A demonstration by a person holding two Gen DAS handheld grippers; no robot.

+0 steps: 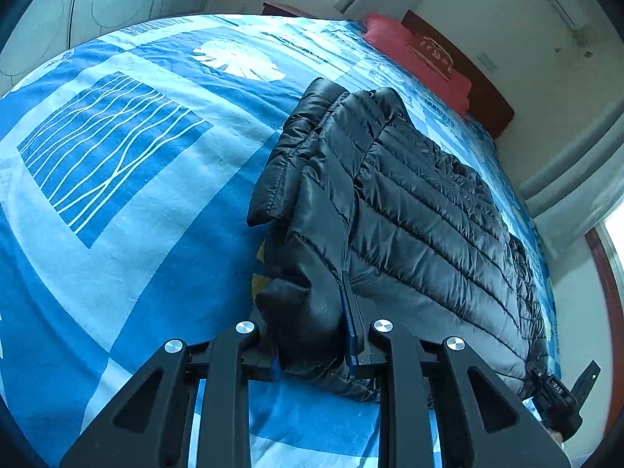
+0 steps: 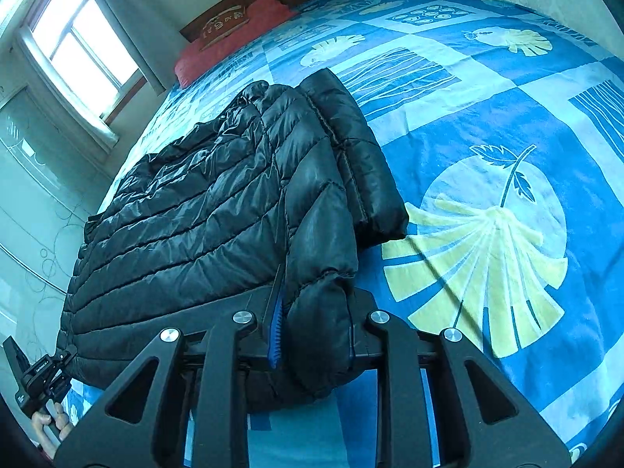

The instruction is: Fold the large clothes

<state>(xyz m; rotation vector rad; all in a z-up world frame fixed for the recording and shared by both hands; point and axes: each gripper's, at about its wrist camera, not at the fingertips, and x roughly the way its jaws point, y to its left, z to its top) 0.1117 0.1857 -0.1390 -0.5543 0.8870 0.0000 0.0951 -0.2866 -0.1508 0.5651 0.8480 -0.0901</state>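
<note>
At the near edge, a padded corner of the black puffer jacket is clamped in the left gripper; its opposite near corner is clamped in the right gripper. Beyond, the jacket is spread on the blue bedspread, with a red pillow farthest.

Bright daylight from the window; sharp, fisheye-bent edges.
</note>
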